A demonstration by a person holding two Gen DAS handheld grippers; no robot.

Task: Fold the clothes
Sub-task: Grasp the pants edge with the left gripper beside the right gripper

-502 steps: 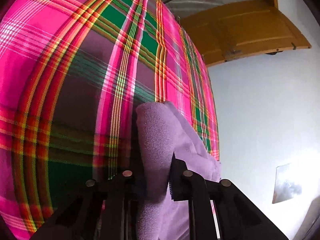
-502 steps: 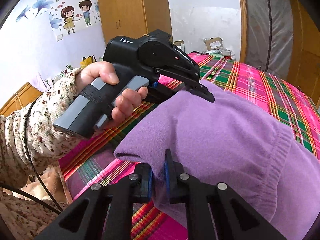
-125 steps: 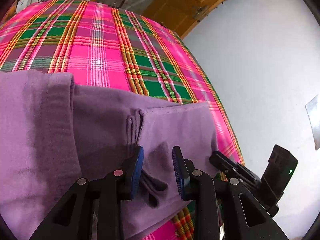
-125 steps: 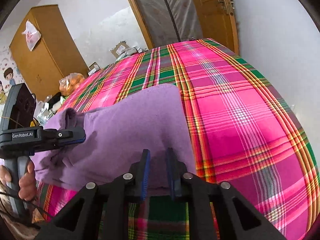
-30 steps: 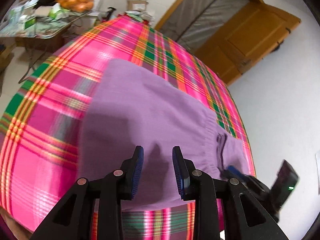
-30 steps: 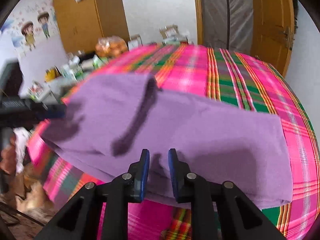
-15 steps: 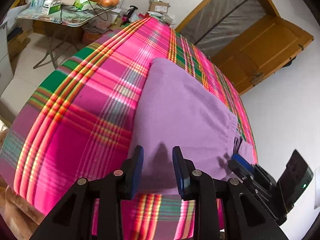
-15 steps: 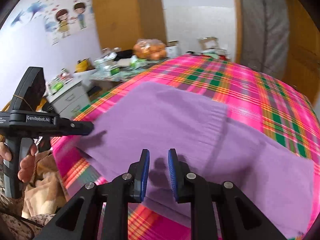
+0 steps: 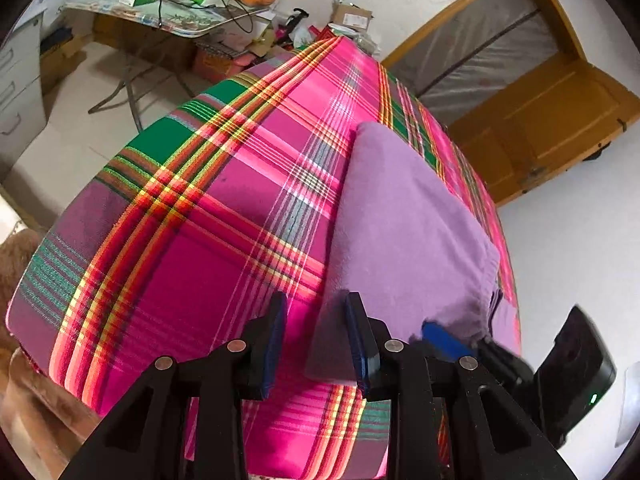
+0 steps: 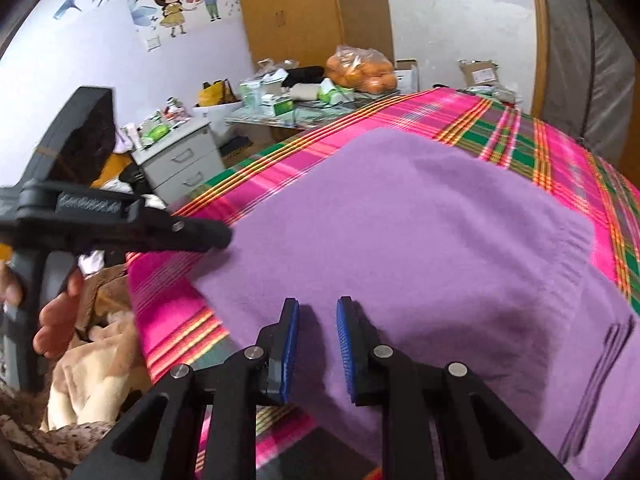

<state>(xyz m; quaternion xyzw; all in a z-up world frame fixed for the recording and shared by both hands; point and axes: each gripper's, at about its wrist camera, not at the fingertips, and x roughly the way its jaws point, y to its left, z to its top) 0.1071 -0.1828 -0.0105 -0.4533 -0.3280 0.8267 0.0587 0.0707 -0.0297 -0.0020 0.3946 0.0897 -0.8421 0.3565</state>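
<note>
change: a second ago both your hand-held grippers sat over the purple garment (image 10: 420,240); now the left hand-held gripper (image 9: 314,336) has slid off its edge.
grippers: left and right hand-held gripper (image 10: 318,344) both parted, holding nothing.
garment: flat, layered, by the bed (image 9: 180,240)'s near edge; looks folded.

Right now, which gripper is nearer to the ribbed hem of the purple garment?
Right. The right gripper hovers open over the purple garment, with the ribbed hem just beyond. The left gripper sits open at the garment's opposite near corner, farther away.
</note>
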